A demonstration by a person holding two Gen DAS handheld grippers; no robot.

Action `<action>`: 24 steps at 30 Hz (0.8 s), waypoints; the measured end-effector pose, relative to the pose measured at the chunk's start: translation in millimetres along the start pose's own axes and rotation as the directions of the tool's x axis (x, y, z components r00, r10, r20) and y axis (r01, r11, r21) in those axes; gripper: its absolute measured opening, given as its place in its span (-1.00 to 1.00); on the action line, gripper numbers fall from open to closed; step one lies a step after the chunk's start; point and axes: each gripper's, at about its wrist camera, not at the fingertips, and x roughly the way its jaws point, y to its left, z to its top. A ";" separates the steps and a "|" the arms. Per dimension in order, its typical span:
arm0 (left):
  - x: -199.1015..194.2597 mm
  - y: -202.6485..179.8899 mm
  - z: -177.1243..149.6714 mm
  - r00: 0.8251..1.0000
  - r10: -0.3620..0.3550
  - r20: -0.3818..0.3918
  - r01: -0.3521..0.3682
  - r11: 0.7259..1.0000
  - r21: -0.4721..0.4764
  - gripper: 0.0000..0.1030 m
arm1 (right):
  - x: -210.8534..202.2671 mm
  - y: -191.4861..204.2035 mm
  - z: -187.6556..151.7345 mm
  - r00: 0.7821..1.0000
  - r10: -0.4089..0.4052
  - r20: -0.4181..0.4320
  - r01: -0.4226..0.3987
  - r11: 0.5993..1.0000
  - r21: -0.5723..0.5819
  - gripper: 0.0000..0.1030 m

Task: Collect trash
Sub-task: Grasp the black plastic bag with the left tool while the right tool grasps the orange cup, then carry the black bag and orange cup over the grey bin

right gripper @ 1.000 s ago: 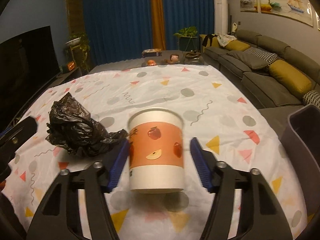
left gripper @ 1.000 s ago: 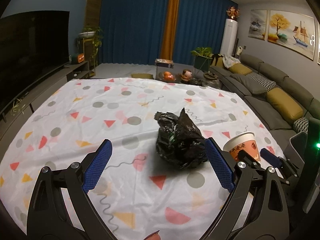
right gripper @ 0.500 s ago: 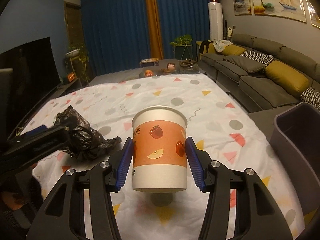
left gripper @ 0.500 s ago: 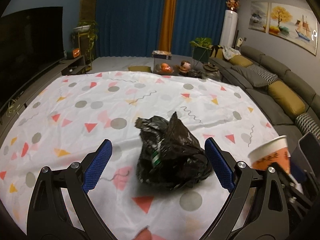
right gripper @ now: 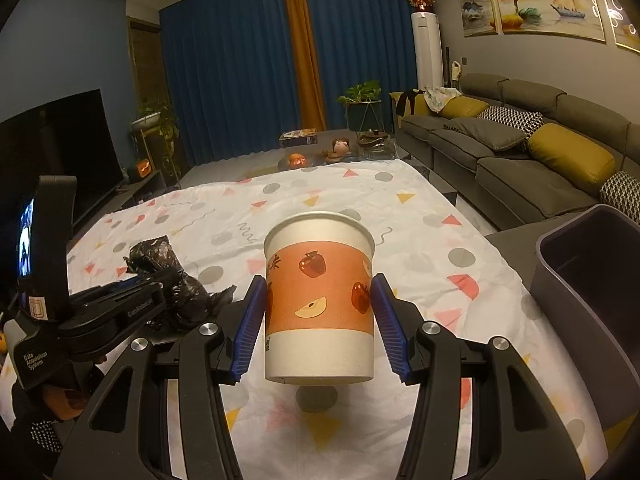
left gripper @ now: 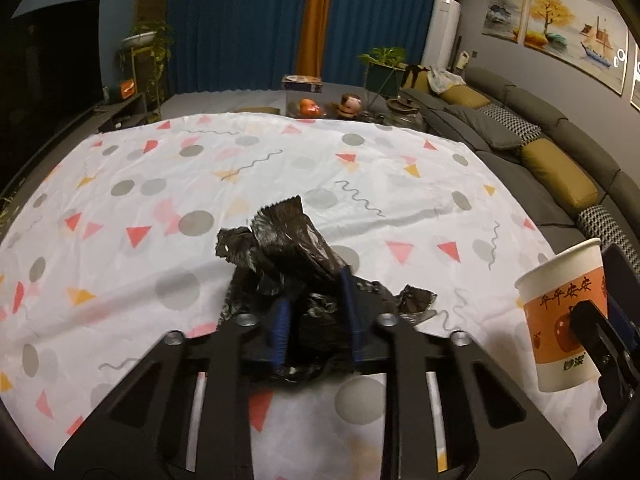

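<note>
A crumpled black plastic bag (left gripper: pixel 288 240) lies on the patterned tablecloth (left gripper: pixel 168 184). My left gripper (left gripper: pixel 314 292) has its jaws closing on the bag's near part, and the blue pads press into the plastic. In the right wrist view the same bag (right gripper: pixel 176 276) shows at the left, with the left gripper (right gripper: pixel 160 284) on it. My right gripper (right gripper: pixel 318 280) is shut on an orange-and-white paper cup (right gripper: pixel 318 308), held upright just above the cloth. The cup (left gripper: pixel 560 312) also appears at the right edge of the left wrist view.
A dark grey bin (right gripper: pixel 560 300) stands open beside the table's right edge. A grey sofa (right gripper: pixel 520 160) with yellow cushions runs along the right wall. A television (right gripper: pixel 60 140) is at the left. A low table with small items (right gripper: pixel 332 148) sits beyond the far edge.
The left gripper moved forward and down over the black bag and its jaws came together on it. The right gripper lifted the cup slightly and kept its grip.
</note>
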 end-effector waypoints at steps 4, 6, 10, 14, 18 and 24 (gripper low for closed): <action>-11.5 -0.7 -1.8 1.000 -0.023 0.010 0.023 1.000 -0.011 -0.82 | -7.7 -0.7 2.2 1.000 -0.002 0.016 0.002 1.000 -0.002 0.03; -23.5 -1.1 -3.1 0.999 -0.037 0.028 0.037 0.999 -0.016 -0.84 | -14.2 -1.3 1.9 1.000 -0.001 0.031 0.001 1.000 0.002 0.03; -52.2 -9.4 -8.0 0.996 -0.049 0.072 0.049 0.999 0.007 -0.85 | -32.2 -4.4 0.7 0.999 0.006 0.054 -0.006 1.000 0.007 0.03; -81.8 -23.1 -17.7 0.993 -0.048 0.107 0.044 0.998 0.041 -0.85 | -53.0 -11.5 -3.4 0.997 0.012 0.072 -0.014 1.000 0.017 0.03; -104.8 -36.4 -27.2 0.989 -0.045 0.140 0.035 0.997 0.073 -0.85 | -72.4 -20.0 -9.4 0.996 0.009 0.085 -0.011 1.000 0.025 0.03; -131.6 -61.5 -36.7 0.983 -0.077 0.169 0.059 0.992 0.108 -0.85 | -99.8 -38.9 -15.4 0.995 -0.007 0.103 0.003 0.999 0.041 0.03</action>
